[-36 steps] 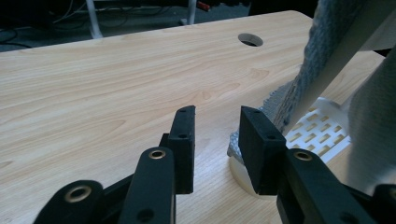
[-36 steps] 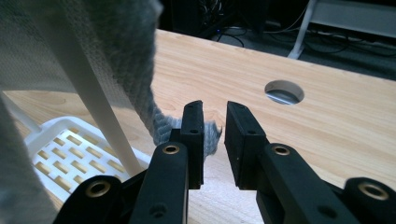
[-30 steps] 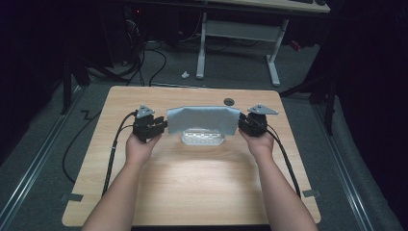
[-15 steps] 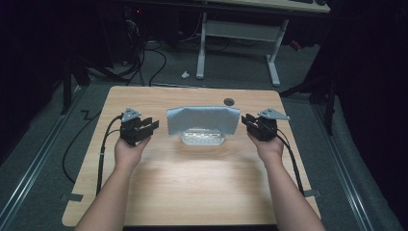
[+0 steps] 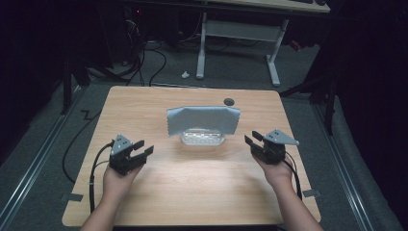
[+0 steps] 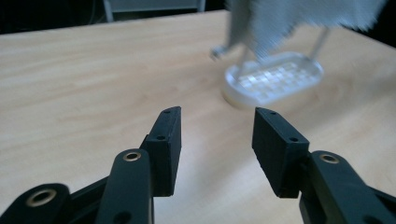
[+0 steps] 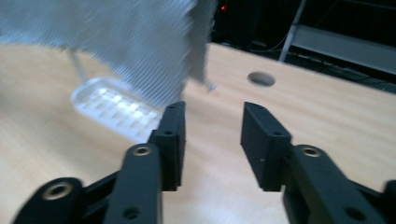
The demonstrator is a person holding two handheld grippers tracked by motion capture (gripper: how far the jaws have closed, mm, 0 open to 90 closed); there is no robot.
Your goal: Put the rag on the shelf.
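A grey cloth [image 5: 203, 120] is hanging spread out over a small wire rack that is standing on a clear oval tray [image 5: 202, 138], a little behind the middle of the tabletop [image 5: 202, 192] and nearer its far edge than its near one. The cloth's lower edge is hanging just above the tray, and in the left gripper view [image 6: 299, 18] it is draping blurred above the tray [image 6: 275, 79], with thin wire legs showing beneath it.

The left gripper [image 5: 139, 148] is sitting toward the left edge of the tabletop, well apart from the cloth; its jaws have just been opening and are standing wide with nothing between them, only bare wood showing in the gap [image 6: 215, 135].

The right gripper [image 5: 251, 139] is sitting toward the right edge, likewise clear of the cloth [image 7: 121, 42] and the tray [image 7: 112, 109]; its jaws have also just been opening and are gaping, empty [image 7: 212, 140].

A small dark round hole [image 5: 229, 101] is lying in the tabletop near the far edge, just behind the cloth's right end
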